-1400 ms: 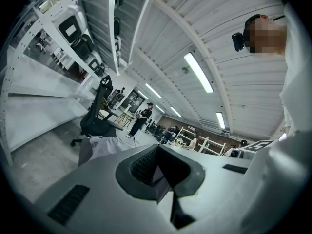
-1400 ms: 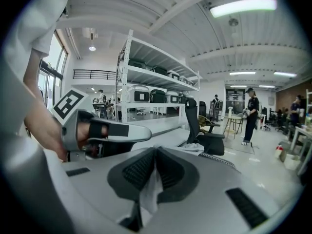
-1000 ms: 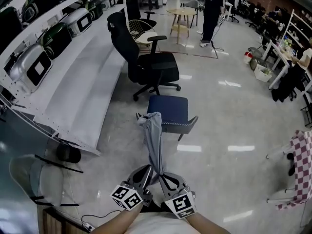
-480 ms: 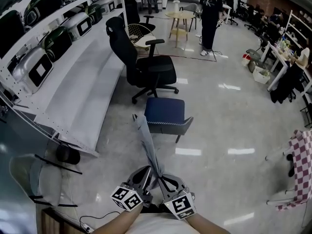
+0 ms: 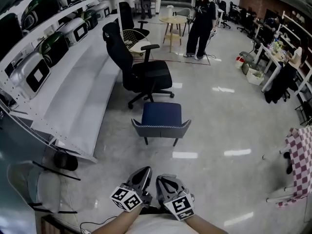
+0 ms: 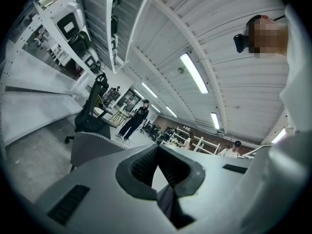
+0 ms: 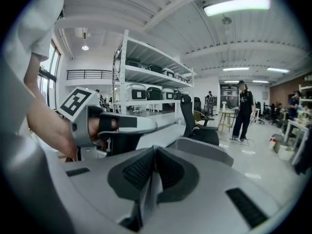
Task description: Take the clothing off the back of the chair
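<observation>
You see a navy chair (image 5: 161, 115), a black office chair (image 5: 141, 73), grey clothing (image 7: 148, 196), and red-checked fabric (image 5: 303, 155).

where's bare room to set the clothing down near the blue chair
The blue chair has a bare seat. The floor on its near side is open, out to the checked cloth at right. The long white shelf at left is bare too. Crowded: the black office chair just behind, and the machines on the upper shelf.
</observation>
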### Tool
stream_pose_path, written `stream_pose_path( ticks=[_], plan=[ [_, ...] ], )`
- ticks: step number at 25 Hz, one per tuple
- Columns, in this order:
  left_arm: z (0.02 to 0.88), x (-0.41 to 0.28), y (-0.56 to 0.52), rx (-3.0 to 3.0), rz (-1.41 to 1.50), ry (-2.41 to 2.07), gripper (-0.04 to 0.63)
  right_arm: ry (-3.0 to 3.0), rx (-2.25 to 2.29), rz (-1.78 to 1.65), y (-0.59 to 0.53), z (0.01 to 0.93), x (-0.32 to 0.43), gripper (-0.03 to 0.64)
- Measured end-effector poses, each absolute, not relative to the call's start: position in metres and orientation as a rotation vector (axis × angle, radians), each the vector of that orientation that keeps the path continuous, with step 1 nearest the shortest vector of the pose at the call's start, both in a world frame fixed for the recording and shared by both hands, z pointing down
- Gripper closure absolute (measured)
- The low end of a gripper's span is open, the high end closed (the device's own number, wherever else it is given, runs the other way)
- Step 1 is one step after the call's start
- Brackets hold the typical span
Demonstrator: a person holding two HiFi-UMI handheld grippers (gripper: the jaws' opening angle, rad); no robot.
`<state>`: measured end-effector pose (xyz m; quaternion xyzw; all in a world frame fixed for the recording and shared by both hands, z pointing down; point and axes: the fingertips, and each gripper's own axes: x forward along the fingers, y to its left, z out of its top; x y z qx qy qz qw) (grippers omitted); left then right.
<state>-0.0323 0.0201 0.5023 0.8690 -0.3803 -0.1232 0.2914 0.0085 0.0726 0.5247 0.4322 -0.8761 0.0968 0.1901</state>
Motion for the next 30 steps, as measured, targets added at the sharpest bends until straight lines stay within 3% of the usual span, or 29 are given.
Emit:
stream_pose_path(
  ticks=[30],
  plan=[
    [0.499, -0.039, -0.007, 2.355, -0.316, -0.987, 0.588, -2.408, 1.392, 0.29, 0.021, 0.516, 0.033, 0.589]
  ],
)
